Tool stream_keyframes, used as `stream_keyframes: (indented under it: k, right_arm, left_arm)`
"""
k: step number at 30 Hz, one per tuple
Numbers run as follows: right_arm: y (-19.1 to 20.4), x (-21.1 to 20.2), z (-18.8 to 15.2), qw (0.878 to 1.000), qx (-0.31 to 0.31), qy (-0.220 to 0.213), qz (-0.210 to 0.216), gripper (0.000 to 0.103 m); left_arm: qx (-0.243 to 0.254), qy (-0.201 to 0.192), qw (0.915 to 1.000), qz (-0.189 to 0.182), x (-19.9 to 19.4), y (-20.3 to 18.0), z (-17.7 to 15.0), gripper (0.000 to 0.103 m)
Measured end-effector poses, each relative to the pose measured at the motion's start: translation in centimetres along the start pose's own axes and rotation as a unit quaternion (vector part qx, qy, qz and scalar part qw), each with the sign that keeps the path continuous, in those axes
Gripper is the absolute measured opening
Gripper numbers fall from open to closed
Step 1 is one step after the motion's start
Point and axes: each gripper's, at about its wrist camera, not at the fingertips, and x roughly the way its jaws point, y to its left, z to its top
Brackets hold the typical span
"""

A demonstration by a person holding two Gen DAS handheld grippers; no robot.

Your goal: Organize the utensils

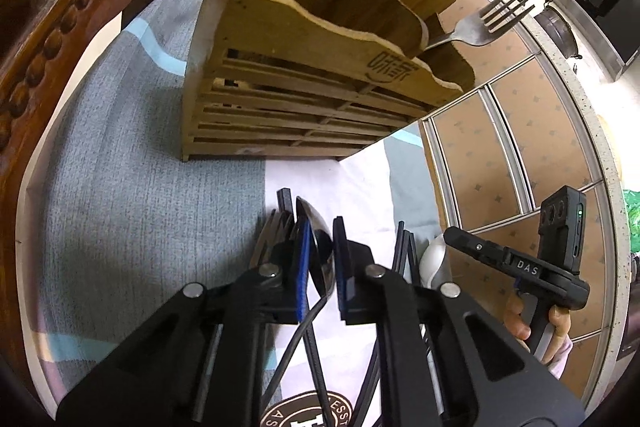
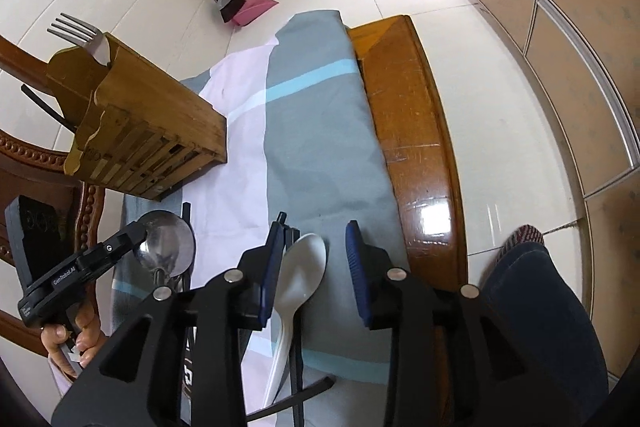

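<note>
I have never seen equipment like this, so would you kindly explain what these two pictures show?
There is no robot: a person holds one set of hand-held tongs in each hand, each carrying a wide-angle camera looking along its fingers. In the left camera's picture, the left tongs hold a metal spoon by its bowl. In the right camera's picture, the right tongs stand open over a white spoon lying on the cloth. A wooden utensil holder stands there with a fork in it. Black chopsticks also lie nearby.
</note>
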Motion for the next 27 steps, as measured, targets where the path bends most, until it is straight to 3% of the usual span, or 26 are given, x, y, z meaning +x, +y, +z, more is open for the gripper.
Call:
stream_keyframes:
  k: [4, 10, 16, 18, 20, 21, 22, 27]
  right_arm:
    - [1.3, 0.0, 0.0, 1.000, -0.025, 0.007, -0.005, 0.032]
    - [3.6, 1.3, 0.3, 0.996, -0.058, 0.037, -0.059, 0.032]
    - [3.7, 2.2, 1.4, 0.994, -0.038, 0.072, -0.077, 0.032]
    - [3.7, 2.2, 1.8, 0.994, -0.028, 0.079, -0.074, 0.032]
    - [3.9, 2.1, 2.1, 0.993, -0.034, 0.079, -0.081, 0.027]
    - [4.1, 2.1, 2.1, 0.992, -0.040, 0.079, -0.085, 0.014]
    - [4.2, 2.1, 2.1, 0.992, -0.043, 0.078, -0.087, 0.010]
    - [4.4, 1.4, 1.8, 0.994, -0.040, 0.074, -0.068, 0.007]
  left_arm:
    - [0.002, 0.002, 1.0000, 0.001, 0.3, -0.2, 0.3, 0.011]
    - [-0.003, 0.018, 0.9998, 0.005, 1.7, -0.2, 1.0, 0.015]
    - [-0.008, 0.024, 0.9997, 0.005, 2.6, -0.3, 1.3, 0.017]
    - [-0.004, 0.021, 0.9998, 0.001, 2.4, -0.6, 1.2, 0.012]
    - [-0.001, 0.016, 0.9999, -0.005, 2.1, -0.8, 1.2, 0.010]
    - [0.002, 0.015, 0.9999, -0.006, 2.0, -0.9, 1.1, 0.010]
    - [0.002, 0.014, 0.9999, -0.007, 1.9, -0.9, 1.1, 0.010]
    - [0.003, 0.004, 0.9999, -0.016, 0.9, -1.0, 0.9, 0.009]
